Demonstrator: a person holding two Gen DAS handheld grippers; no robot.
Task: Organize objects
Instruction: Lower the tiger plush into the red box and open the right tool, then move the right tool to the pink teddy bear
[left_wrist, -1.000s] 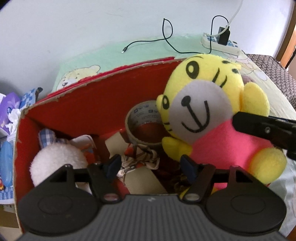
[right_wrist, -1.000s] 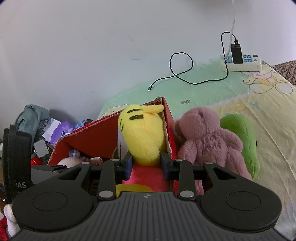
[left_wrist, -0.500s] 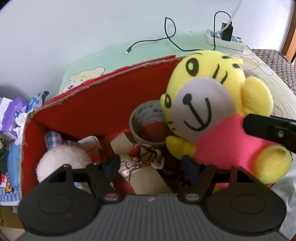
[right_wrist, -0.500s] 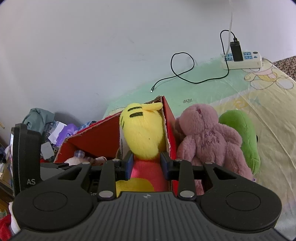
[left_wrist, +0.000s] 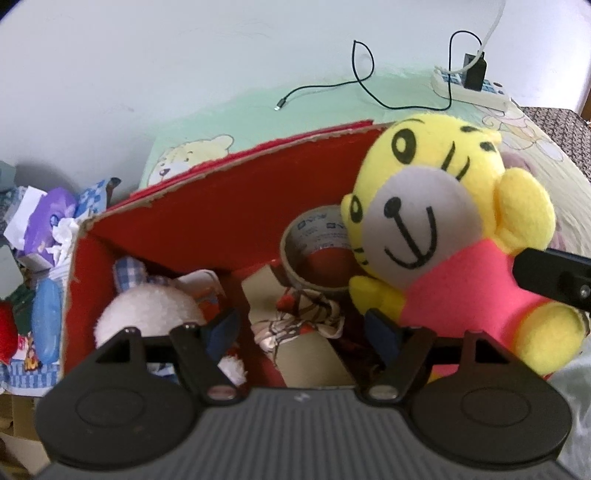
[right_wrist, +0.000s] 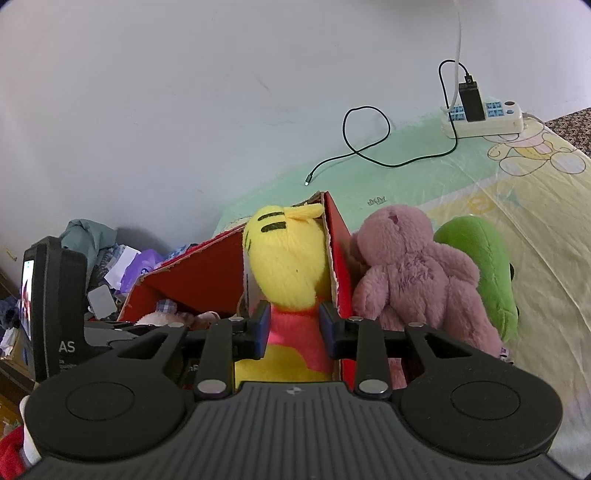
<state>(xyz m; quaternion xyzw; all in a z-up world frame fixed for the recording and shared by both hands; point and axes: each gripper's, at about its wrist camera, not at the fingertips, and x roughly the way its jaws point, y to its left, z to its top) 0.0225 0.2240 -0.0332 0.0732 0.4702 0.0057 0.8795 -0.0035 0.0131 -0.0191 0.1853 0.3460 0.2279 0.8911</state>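
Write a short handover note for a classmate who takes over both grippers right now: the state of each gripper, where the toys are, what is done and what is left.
Right gripper: shut on the yellow tiger plush, holding it at the right end of the red box, not yet let go.
Left gripper: open, its fingers have just been opening, nothing between them, over the box.
Done: white plush and tape roll lie in the box.
Left: release the tiger into the box, then probably box the pink bear and the green plush, both on the sheet beside it.

Tape roll (left_wrist: 317, 251) in box (left_wrist: 221, 206) (left of plush tiger (left_wrist: 443, 236))
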